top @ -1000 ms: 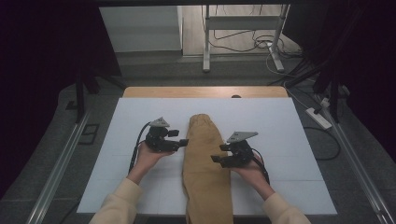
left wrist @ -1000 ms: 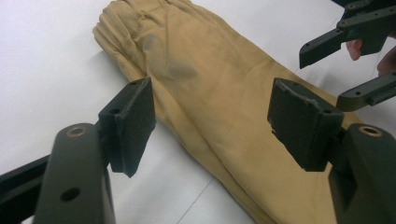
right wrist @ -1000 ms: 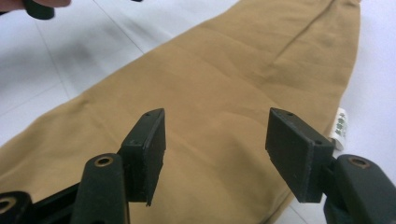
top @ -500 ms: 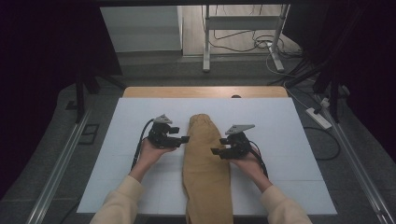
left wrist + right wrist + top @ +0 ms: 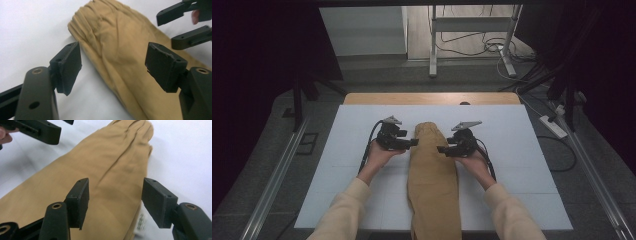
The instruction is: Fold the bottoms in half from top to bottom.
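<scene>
Cream sleeves [image 5: 344, 212] cover both forearms; 2 black grippers, left [image 5: 412, 143] and right [image 5: 441, 149], carry grey three-cornered plates and black cables.

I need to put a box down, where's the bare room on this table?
The white table is bare left of the left gripper out to its left edge, right of the right gripper out to its right edge, and along the far strip beyond the tan garment. The middle is crowded: the garment runs down it with both grippers at its far end.
</scene>
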Demonstrator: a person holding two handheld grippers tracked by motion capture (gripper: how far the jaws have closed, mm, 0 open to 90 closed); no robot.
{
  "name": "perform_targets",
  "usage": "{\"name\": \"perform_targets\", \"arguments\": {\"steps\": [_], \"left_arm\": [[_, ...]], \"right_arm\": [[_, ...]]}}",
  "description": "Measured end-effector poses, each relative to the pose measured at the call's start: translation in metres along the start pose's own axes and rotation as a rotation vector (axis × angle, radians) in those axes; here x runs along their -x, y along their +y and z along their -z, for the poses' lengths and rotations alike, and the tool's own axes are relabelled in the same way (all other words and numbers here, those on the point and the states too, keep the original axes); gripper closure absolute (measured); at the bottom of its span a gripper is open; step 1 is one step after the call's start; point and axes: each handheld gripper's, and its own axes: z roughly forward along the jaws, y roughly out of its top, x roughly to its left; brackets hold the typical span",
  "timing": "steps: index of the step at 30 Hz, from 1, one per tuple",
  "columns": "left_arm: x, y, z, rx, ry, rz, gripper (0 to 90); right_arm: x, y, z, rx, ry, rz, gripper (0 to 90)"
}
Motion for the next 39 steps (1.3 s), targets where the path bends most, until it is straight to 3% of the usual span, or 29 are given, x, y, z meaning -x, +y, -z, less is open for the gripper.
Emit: {"name": "perform_targets", "arguments": {"steps": [10, 12, 16, 25, 29, 35, 39], "left_arm": [[-0.007, 0.007, -0.018, -0.012, 0.043, 0.005, 29.0], [-0.009, 0.007, -0.020, -0.004, 0.043, 0.023, 29.0], [-0.011, 0.009, -0.024, -0.019, 0.044, 0.019, 29.0], [-0.012, 0.010, -0.032, -0.050, 0.045, 0.017, 28.9], [-0.013, 0.009, -0.037, -0.068, 0.043, 0.022, 28.8], [-0.013, 0.007, -0.042, -0.096, 0.044, 0.025, 28.7], [-0.016, 0.004, -0.045, -0.116, 0.040, 0.036, 28.7]], "right_arm": [[0.017, 0.018, -0.012, 0.004, -0.031, -0.028, 40.1], [0.021, 0.021, -0.014, 0.008, -0.033, -0.036, 40.3], [0.028, 0.027, -0.019, 0.006, -0.049, -0.048, 40.4], [0.031, 0.026, -0.033, -0.024, -0.047, -0.060, 40.6], [0.030, 0.022, -0.041, -0.069, -0.034, -0.059, 40.5], [0.028, 0.017, -0.051, -0.120, -0.023, -0.036, 39.8], [0.027, 0.017, -0.051, -0.121, -0.020, -0.034, 39.8]]}}
